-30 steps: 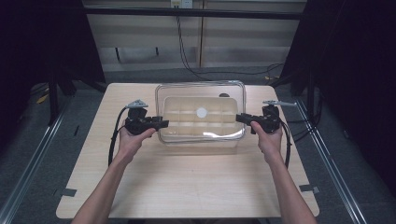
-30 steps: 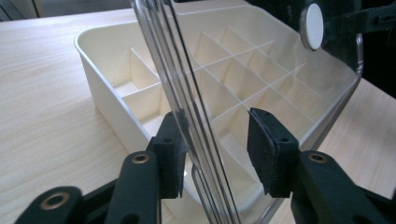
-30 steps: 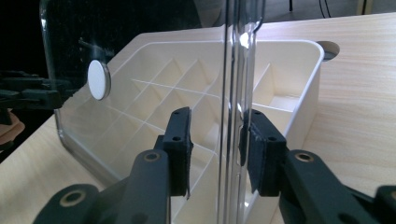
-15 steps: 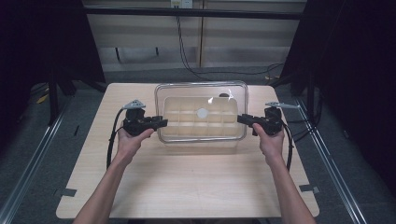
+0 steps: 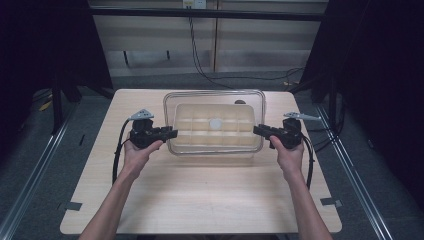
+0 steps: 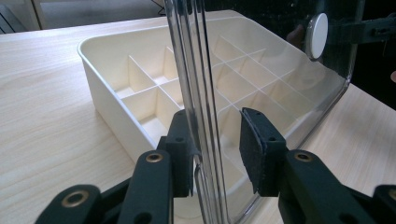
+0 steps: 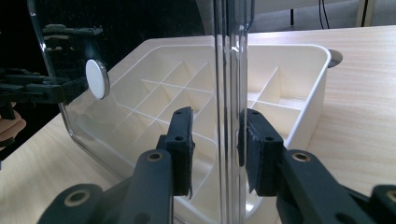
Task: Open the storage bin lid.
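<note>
Clear plastic lid (image 5: 214, 102) with a white round knob (image 5: 216, 123) hovers over the cream divided organizer tray (image 5: 212, 131) at the middle of the wooden counter (image 5: 200, 200). Left gripper (image 5: 172, 133) straddles the lid's left rim, one pad touching, the other apart. Right gripper (image 5: 256, 130) straddles the right rim likewise, jaws narrow but not clamped tight.

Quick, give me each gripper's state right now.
Left gripper: open, jaws around the clear lid edge, one pad touching.
Right gripper: open, jaws around the lid's opposite edge, not clamped.
</note>
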